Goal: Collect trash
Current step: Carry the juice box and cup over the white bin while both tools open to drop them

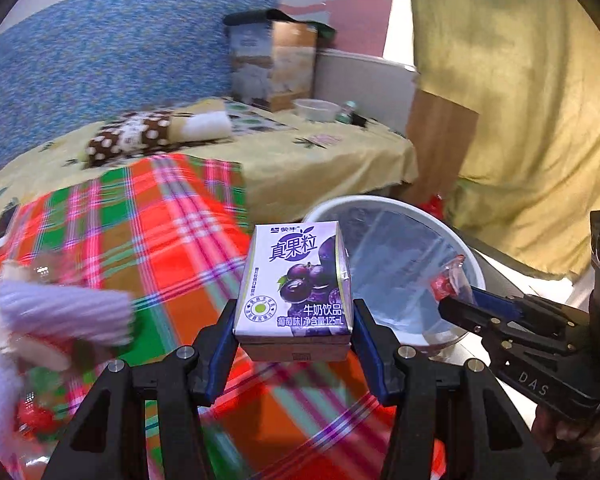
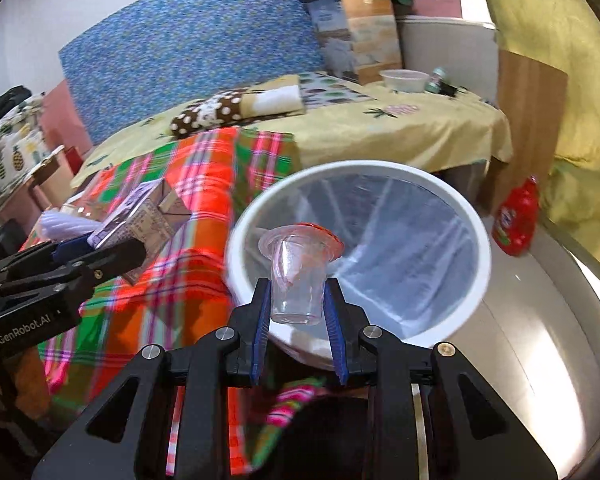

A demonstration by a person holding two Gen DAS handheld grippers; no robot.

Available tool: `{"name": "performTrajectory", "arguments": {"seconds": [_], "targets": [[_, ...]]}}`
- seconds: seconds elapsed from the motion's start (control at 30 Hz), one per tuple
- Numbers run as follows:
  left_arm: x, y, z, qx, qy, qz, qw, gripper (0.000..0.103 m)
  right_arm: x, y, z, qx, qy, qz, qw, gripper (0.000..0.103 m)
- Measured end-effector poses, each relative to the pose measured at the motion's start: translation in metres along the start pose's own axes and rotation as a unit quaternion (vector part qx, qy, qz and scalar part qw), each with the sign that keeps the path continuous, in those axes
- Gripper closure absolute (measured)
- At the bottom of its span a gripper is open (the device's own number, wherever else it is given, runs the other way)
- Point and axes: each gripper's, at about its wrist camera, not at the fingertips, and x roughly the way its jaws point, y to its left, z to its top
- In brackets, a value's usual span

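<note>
Left gripper [image 1: 294, 316] clamped wide on small purple grape-milk carton [image 1: 296, 280] above plaid cloth [image 1: 160, 216], right gripper [image 2: 298, 308] narrowly closed on clear plastic cup [image 2: 298, 276], held over white round plastic-lined bin [image 2: 476, 240].

Plaid cloth [image 2: 204, 168] spread on bed; polka-dot pillow [image 2: 208, 114] laid behind; red bottle [image 2: 518, 216] stood on floor beside wooden board [image 2: 528, 120].

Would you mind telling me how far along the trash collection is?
Done: nothing visible inside the white lined bin yet. In hand: the left claw grips a purple milk-drink carton; the right claw holds a clear plastic cup above the bin. Left: dropping both.
</note>
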Motion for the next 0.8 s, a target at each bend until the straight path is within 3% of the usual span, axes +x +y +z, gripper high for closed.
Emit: {"name": "performTrajectory", "arguments": {"seconds": [0.4,0.8], "targets": [[0.052,-0.037,0.008,0.031,0.034,-0.049,0.9977,0.048,0.009,-0.029,-0.001,0.021,0.022,-0.022,0.999,0.074],[0.054,-0.045,0.012,0.040,0.035,-0.065,0.9965,0.047,0.012,-0.038,0.002,0.034,0.023,-0.029,0.999,0.073]]}}
